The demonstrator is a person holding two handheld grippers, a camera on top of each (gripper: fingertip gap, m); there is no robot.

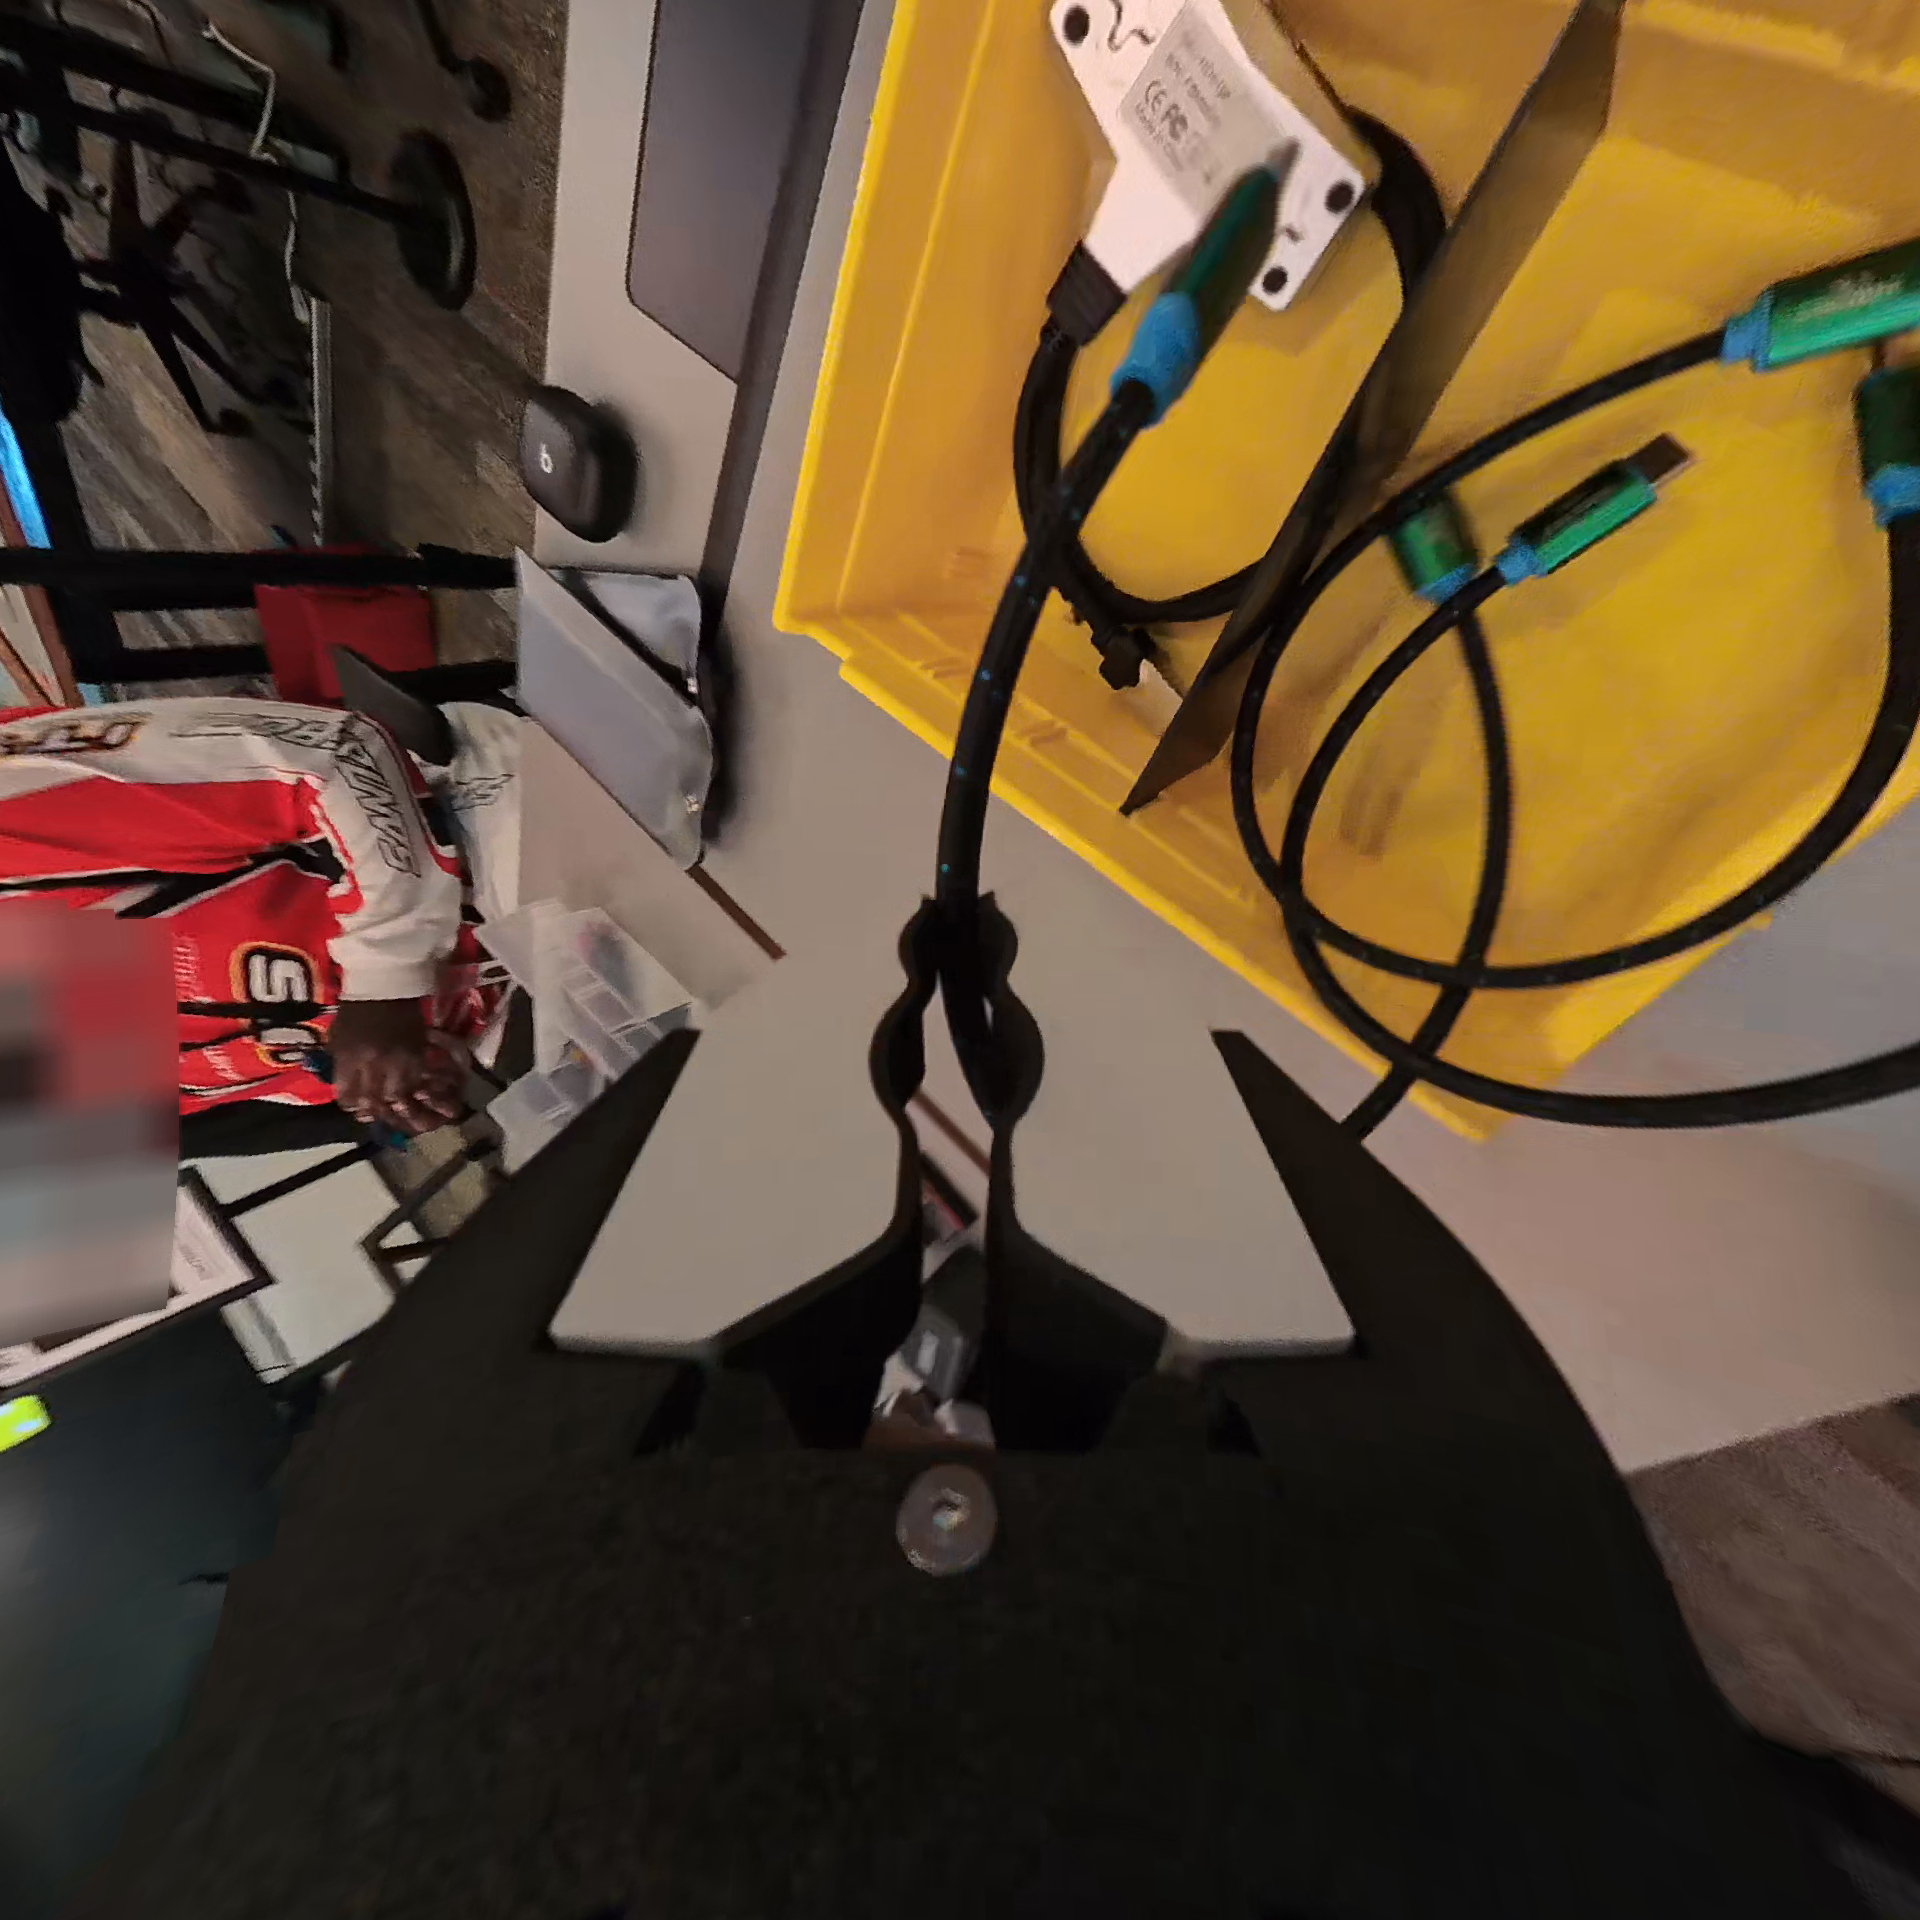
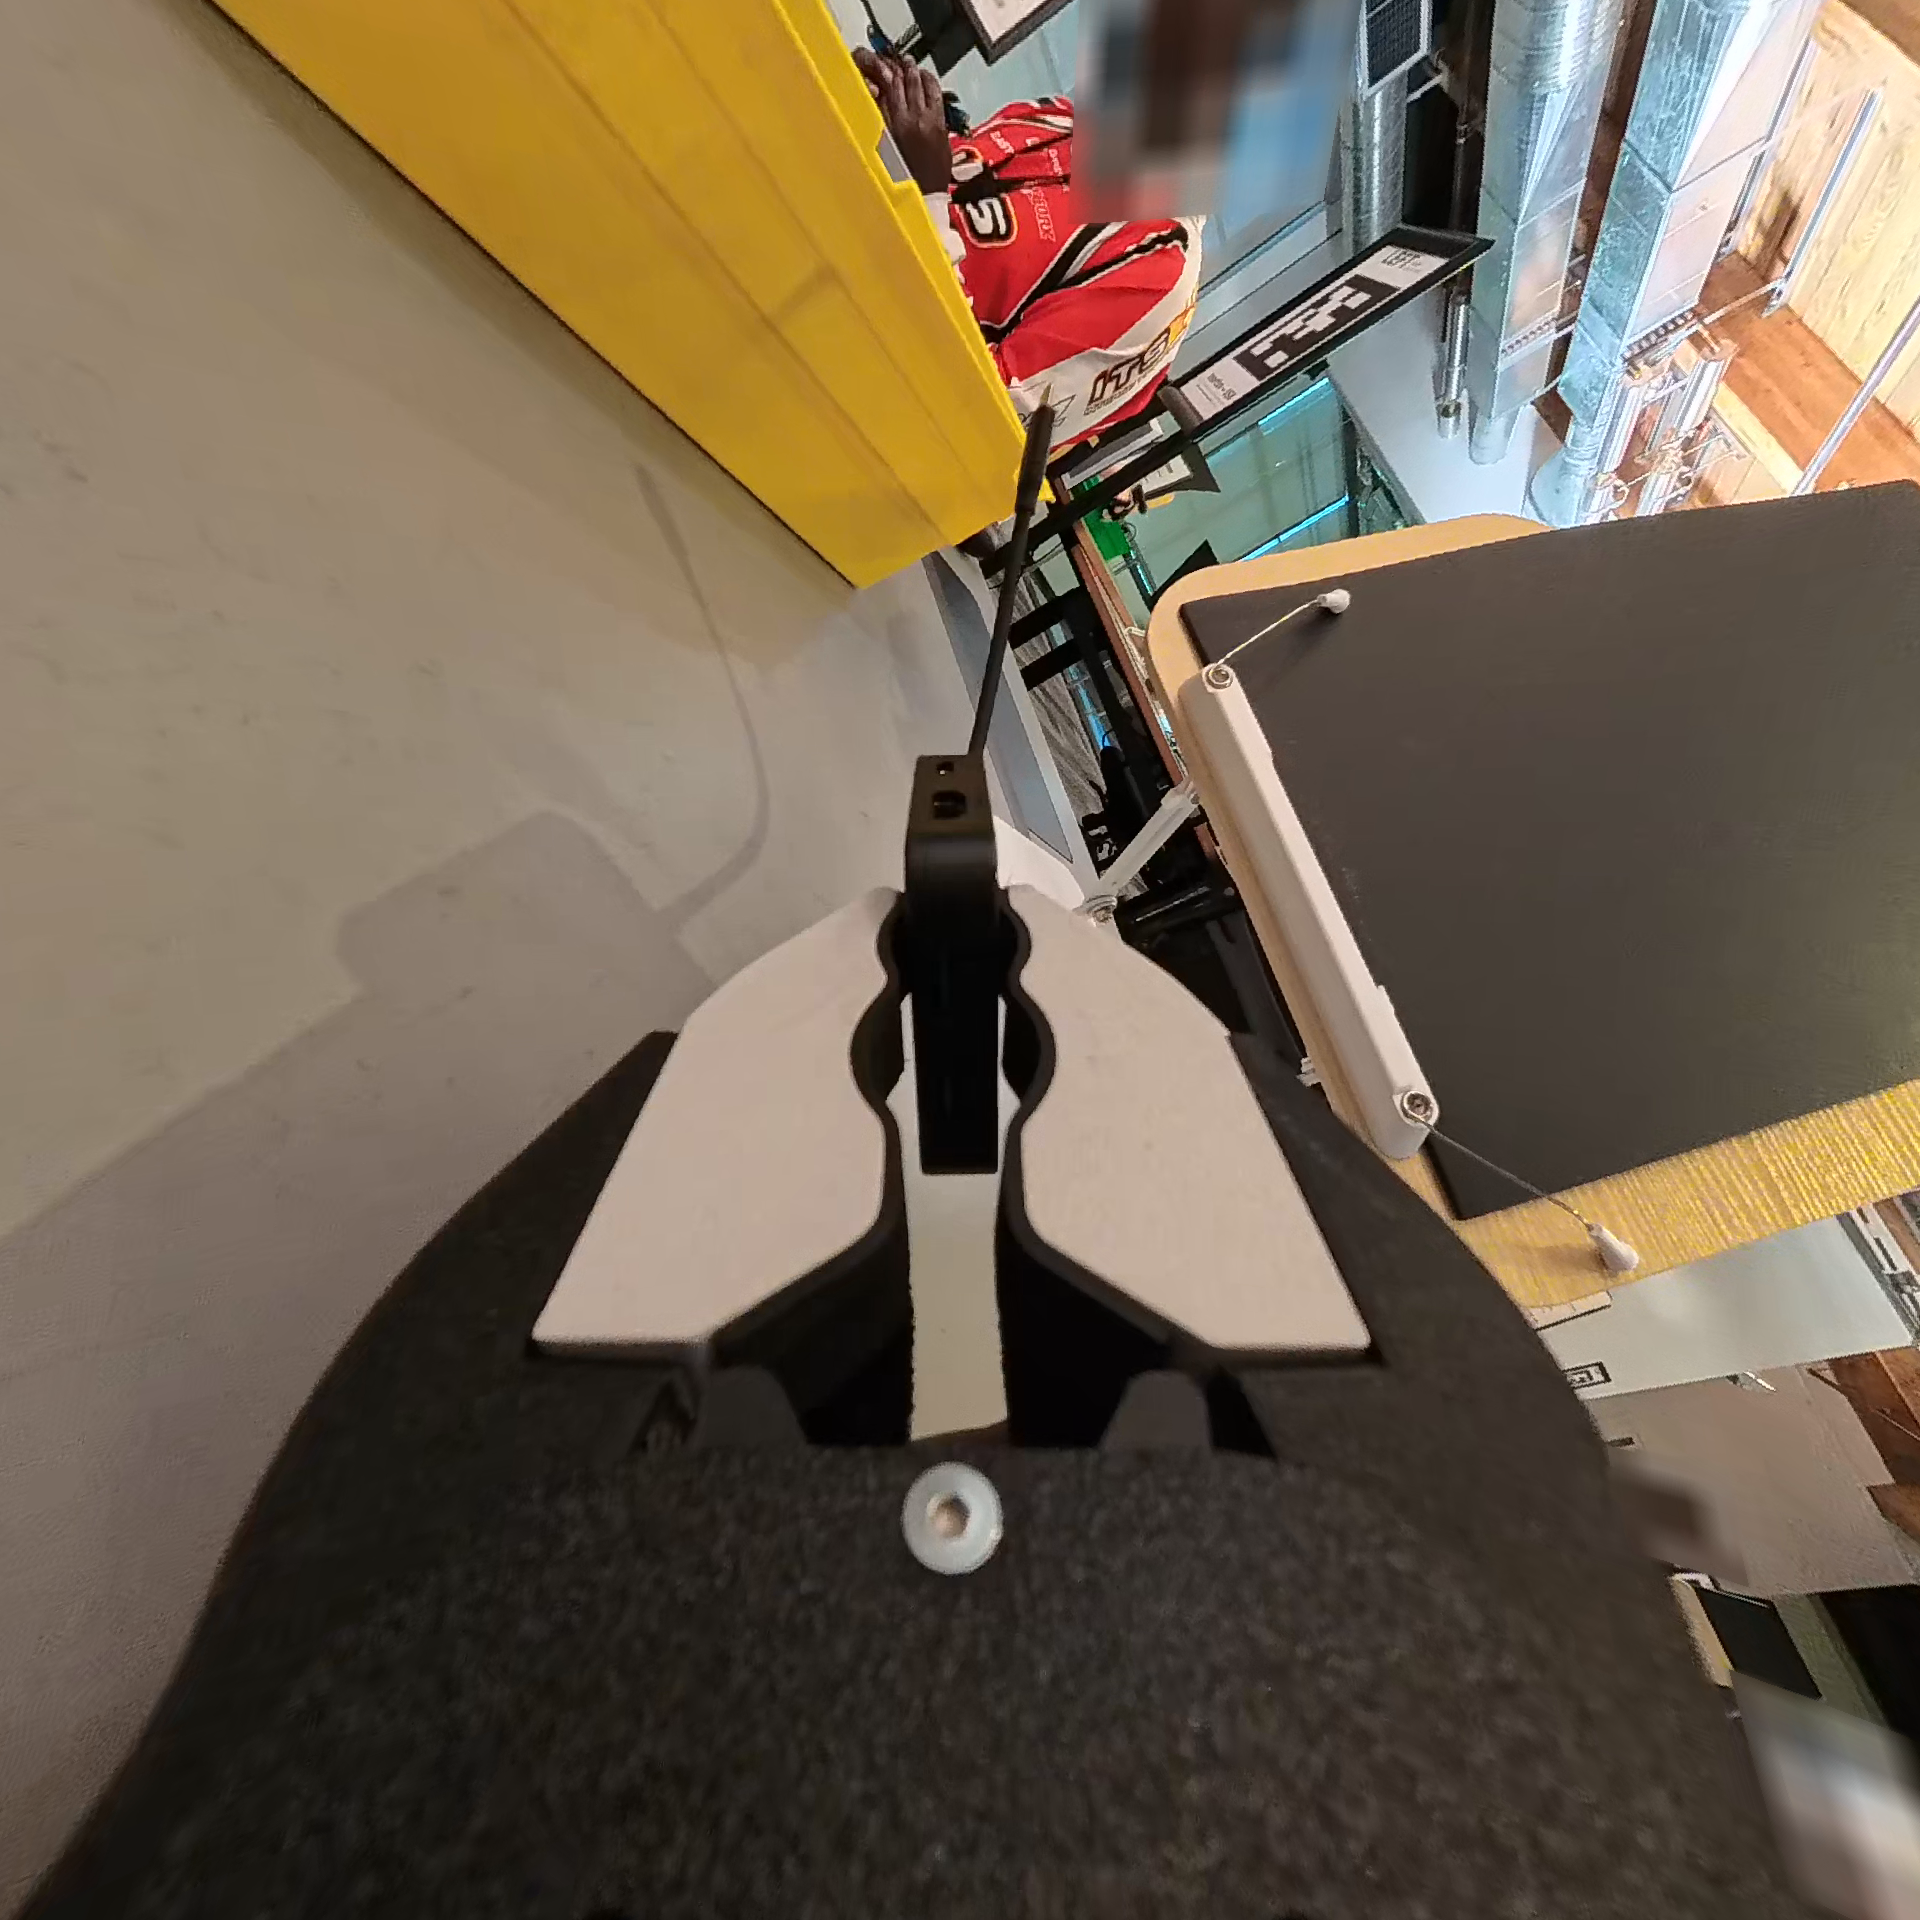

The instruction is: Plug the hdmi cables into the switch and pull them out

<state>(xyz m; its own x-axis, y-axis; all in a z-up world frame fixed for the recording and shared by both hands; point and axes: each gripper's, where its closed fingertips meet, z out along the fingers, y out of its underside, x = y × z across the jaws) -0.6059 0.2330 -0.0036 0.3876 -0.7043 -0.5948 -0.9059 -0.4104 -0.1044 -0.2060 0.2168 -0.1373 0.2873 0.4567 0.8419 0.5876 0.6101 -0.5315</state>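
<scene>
- Left wrist view: the left gripper (image 1: 958, 997) has its jaws drawn nearly together on a black braided HDMI cable (image 1: 971, 748), pinched well back from the plug.
- From there the cable rises to its blue-collared green plug (image 1: 1195, 301), which hangs, blurred, in front of the white switch (image 1: 1205, 135); I cannot tell whether it is seated in a port.
- The switch sits in a yellow tray (image 1: 914, 436) on the pale table (image 1: 1039, 1195), a second black lead (image 1: 1049, 436) running from its near end. More green-ended plugs (image 1: 1558, 520) and loops of cable lie loose in the tray to the right.
- Right wrist view: the right gripper (image 2: 951, 956) is clamped on a flat black block (image 2: 951, 935) with a thin black lead (image 2: 1003, 623) running from its far end toward the tray's outer wall (image 2: 727, 291); what it is I cannot tell.
- Handling, as I judge it: the cable is light, springy and limp along its length, so a grip this far back steers the plug poorly. The rigid green shell behind the metal tip is the better hold, squeezed across its flat faces. The switch looks light enough to slide or lift when a plug is pushed or pulled, so it wants bracing.
</scene>
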